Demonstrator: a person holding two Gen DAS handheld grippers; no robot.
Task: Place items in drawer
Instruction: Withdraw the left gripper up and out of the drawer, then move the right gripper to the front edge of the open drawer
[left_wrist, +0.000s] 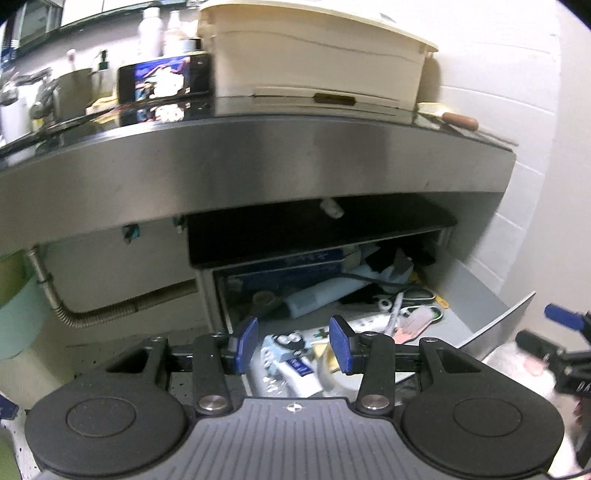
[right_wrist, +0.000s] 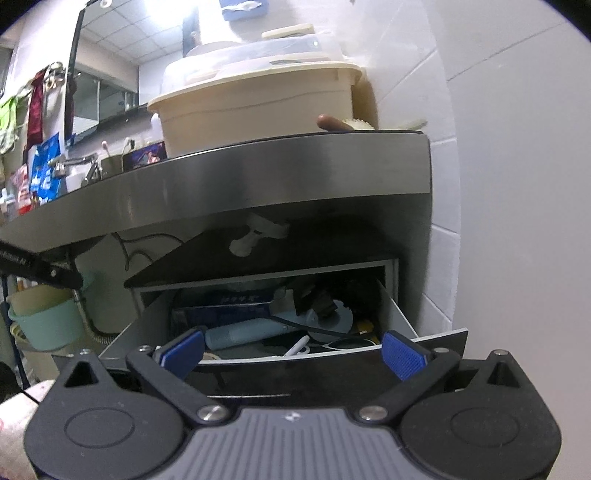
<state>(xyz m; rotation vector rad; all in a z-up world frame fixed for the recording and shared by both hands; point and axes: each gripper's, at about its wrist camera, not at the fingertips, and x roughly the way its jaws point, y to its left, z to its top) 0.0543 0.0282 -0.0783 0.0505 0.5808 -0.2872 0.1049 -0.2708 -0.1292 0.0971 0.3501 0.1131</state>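
Now 1 drawer (right_wrist: 436, 338) pulled out, 2 grippers w/ jaws apart.

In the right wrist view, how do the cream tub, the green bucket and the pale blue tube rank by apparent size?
1. cream tub
2. green bucket
3. pale blue tube
The tube lies nearer the camera, so its true size is unsure.

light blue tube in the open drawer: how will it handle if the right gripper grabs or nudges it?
The light blue tube looks round-bodied and lies on its side on clutter, so a nudge would probably roll or slide it. It looks like soft plastic, likely to squash in a grip. A dark cable crosses its end and may snag.
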